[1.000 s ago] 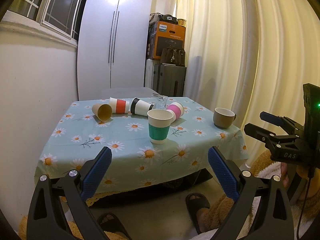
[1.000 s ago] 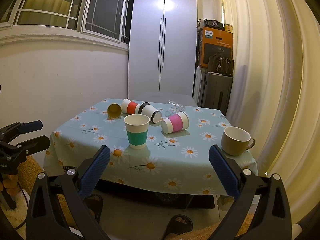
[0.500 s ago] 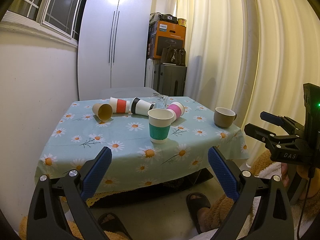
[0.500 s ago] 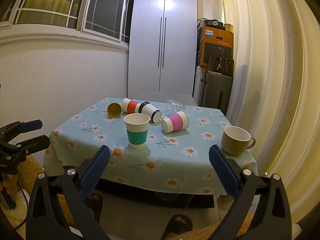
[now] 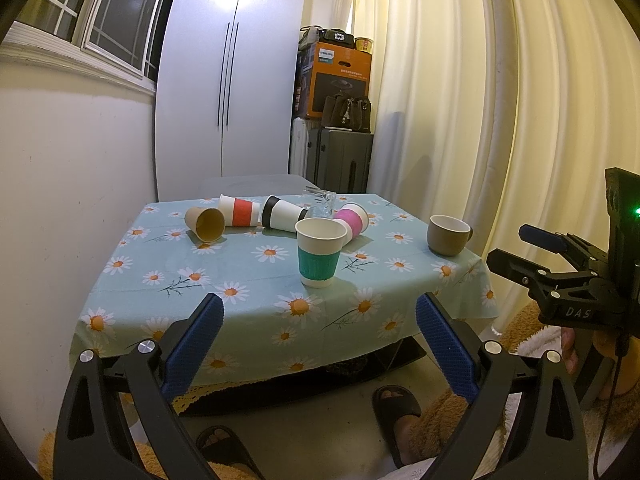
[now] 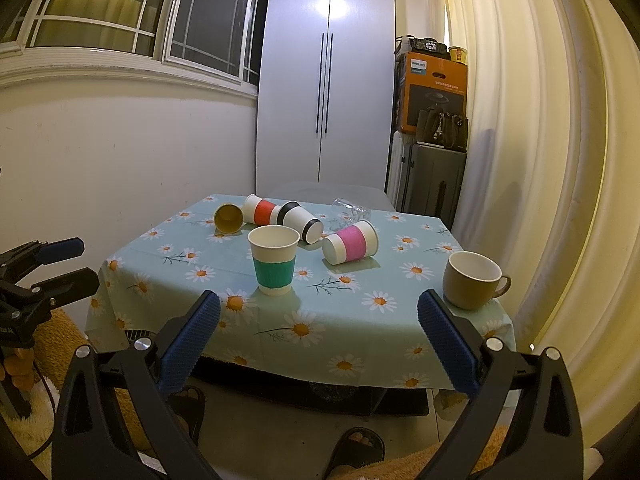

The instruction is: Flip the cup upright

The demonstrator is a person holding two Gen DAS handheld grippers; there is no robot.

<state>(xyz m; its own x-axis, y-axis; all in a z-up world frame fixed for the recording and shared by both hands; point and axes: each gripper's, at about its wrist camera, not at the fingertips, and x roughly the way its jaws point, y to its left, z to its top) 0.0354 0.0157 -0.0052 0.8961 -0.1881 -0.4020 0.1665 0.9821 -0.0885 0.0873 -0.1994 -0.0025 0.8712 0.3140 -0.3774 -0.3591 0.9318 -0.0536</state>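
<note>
A teal-sleeved paper cup (image 5: 320,253) (image 6: 274,260) stands upright on the daisy tablecloth (image 5: 248,276) (image 6: 320,320). Behind it lie a pink-sleeved cup (image 5: 352,220) (image 6: 351,242), a black-banded cup (image 5: 282,214) (image 6: 302,220), a red-sleeved cup (image 5: 240,210) (image 6: 261,210), a plain brown cup (image 5: 206,224) (image 6: 228,218) and a clear glass (image 5: 320,202) (image 6: 350,211), all on their sides. My left gripper (image 5: 320,332) and right gripper (image 6: 318,332) are open and empty, held short of the table's front edge.
A brown mug (image 5: 448,235) (image 6: 472,280) stands upright at the table's right corner. A white wall is on the left, a curtain (image 5: 480,100) on the right. A wardrobe (image 6: 324,80), suitcase and boxes stand behind. Sandalled feet (image 5: 396,408) are on the floor below.
</note>
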